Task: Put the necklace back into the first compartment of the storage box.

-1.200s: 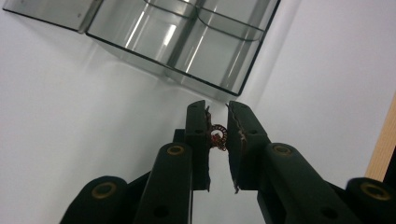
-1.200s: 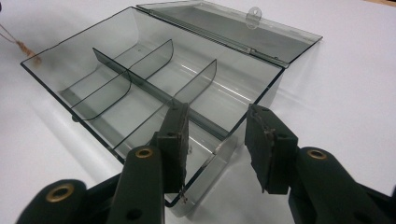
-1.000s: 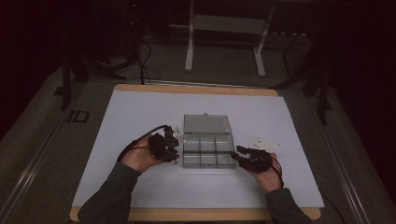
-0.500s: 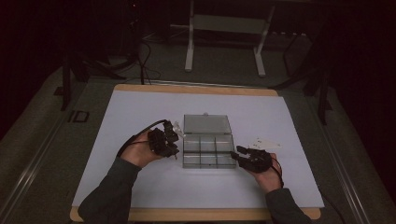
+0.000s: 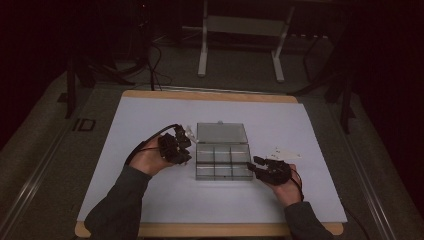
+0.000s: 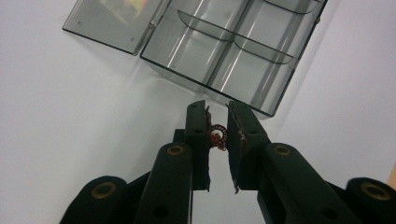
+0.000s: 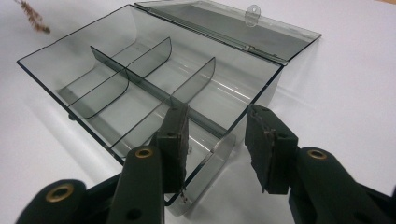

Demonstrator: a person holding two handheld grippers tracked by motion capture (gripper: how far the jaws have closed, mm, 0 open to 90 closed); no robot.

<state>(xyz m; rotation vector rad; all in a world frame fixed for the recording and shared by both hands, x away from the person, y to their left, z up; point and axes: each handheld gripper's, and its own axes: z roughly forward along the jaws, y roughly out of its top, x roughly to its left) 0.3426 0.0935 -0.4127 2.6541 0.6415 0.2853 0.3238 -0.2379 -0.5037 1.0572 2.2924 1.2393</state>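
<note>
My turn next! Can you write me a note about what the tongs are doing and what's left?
Left tongs: shut on a small reddish ring, held above the white mat beside the box.
Right tongs: open, one jaw inside the clear box and one outside its corner wall, seemingly steadying it.
Box: lid flipped open; the compartments in sight look empty.
Done: ring picked up, box opened.
Left: probably drop the ring into a compartment, then close the lid.

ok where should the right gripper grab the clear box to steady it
Take the near corner wall of the clear box, coming level from its right end. That thin upright wall already stands between the right gripper's open jaws, one jaw inside the compartment, one outside, clear of the lid lying open behind.
</note>
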